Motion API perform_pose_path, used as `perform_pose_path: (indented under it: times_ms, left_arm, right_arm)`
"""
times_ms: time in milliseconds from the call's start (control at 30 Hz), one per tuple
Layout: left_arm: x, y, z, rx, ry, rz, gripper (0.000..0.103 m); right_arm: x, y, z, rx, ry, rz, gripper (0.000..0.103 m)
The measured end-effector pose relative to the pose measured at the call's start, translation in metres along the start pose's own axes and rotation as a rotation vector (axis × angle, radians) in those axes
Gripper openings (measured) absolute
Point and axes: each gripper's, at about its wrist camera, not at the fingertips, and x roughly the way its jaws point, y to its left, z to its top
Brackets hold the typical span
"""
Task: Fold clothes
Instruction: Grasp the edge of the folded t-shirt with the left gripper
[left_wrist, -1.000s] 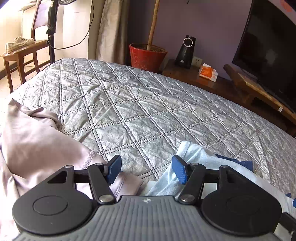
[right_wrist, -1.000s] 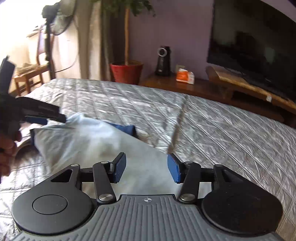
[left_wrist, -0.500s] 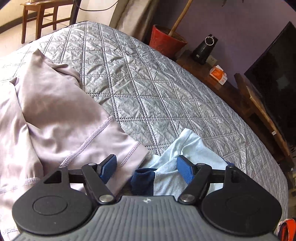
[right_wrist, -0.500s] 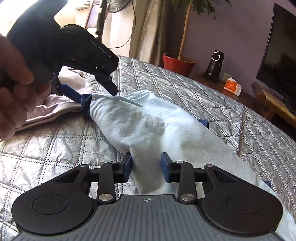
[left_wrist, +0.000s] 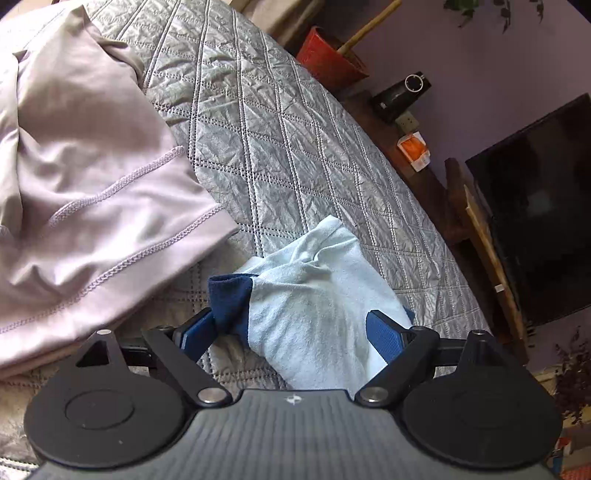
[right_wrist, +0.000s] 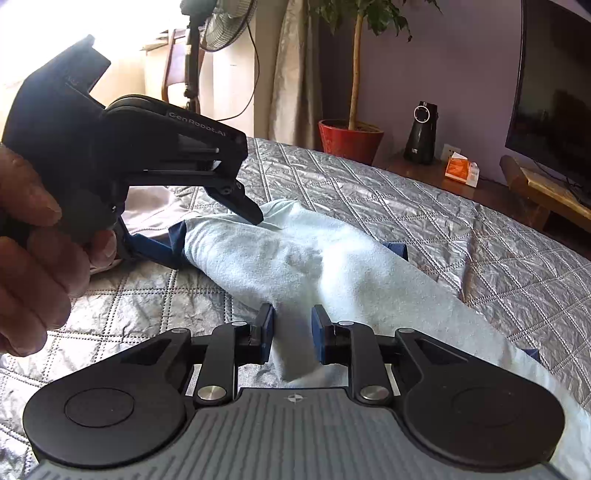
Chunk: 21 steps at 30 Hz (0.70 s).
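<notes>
A light-blue shirt (left_wrist: 310, 295) with a navy cuff (left_wrist: 229, 299) lies crumpled on the silver quilted bed (left_wrist: 280, 147). My left gripper (left_wrist: 290, 336) straddles the cuffed end and its jaws are opening; the cloth sits loosely between the blue pads. The right wrist view shows that gripper (right_wrist: 207, 236), held by a hand (right_wrist: 33, 236), over the same end of the shirt (right_wrist: 288, 254). At the near edge, my right gripper (right_wrist: 292, 332) is closing, its pads pinching a raised fold of the light-blue cloth. A pale pink garment (left_wrist: 92, 184) lies to the left.
Beyond the bed's far edge stand a red plant pot (right_wrist: 349, 140), a black speaker (right_wrist: 421, 133), an orange packet (right_wrist: 461, 168) on a low wooden bench and a dark TV (right_wrist: 557, 92). A fan (right_wrist: 221, 22) and a chair are at the back left.
The left gripper rolled and tipped down over the navy cuff, and its jaws spread wider. The right gripper's jaws came together on a fold of the light-blue shirt.
</notes>
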Motion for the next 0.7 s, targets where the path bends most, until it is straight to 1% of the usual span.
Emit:
perform_pose_path:
  times_ms: [67, 133, 200, 267, 333, 500, 600, 633, 667, 700]
  left_arm:
    - [0.003, 0.007, 0.000, -0.089, 0.031, -0.062, 0.084]
    - [0.007, 0.011, -0.002, -0.162, 0.058, -0.106, 0.084]
    - [0.015, 0.010, -0.005, -0.194, 0.099, -0.150, 0.084]
    - [0.024, 0.009, -0.008, -0.212, 0.122, -0.196, 0.088]
    - [0.027, 0.009, -0.007, -0.231, 0.115, -0.219, 0.090]
    - [0.031, 0.018, -0.004, -0.300, 0.078, -0.275, 0.091]
    - [0.035, 0.014, -0.001, -0.273, 0.063, -0.275, 0.088]
    - [0.036, 0.010, 0.000, -0.242, 0.062, -0.256, 0.077]
    - [0.038, 0.006, 0.000, -0.207, 0.067, -0.226, 0.054]
    - [0.042, 0.004, 0.000, -0.188, 0.077, -0.205, 0.041]
  right_arm:
    - [-0.002, -0.003, -0.001, 0.017, -0.002, 0.008, 0.028]
    - [-0.003, -0.005, -0.003, 0.023, 0.003, 0.016, 0.028]
    - [-0.003, -0.005, -0.004, 0.023, 0.008, 0.024, 0.027]
    - [-0.004, -0.006, -0.005, 0.032, 0.008, 0.029, 0.027]
    - [-0.006, -0.007, -0.004, 0.050, 0.004, 0.035, 0.027]
    - [-0.008, -0.010, -0.003, 0.064, -0.002, 0.049, 0.027]
    - [-0.012, -0.011, -0.003, 0.080, -0.011, 0.062, 0.027]
    - [-0.013, -0.012, -0.003, 0.086, -0.014, 0.065, 0.027]
    - [-0.014, -0.012, -0.003, 0.091, -0.016, 0.069, 0.027]
    - [-0.014, -0.012, -0.004, 0.093, -0.019, 0.075, 0.027]
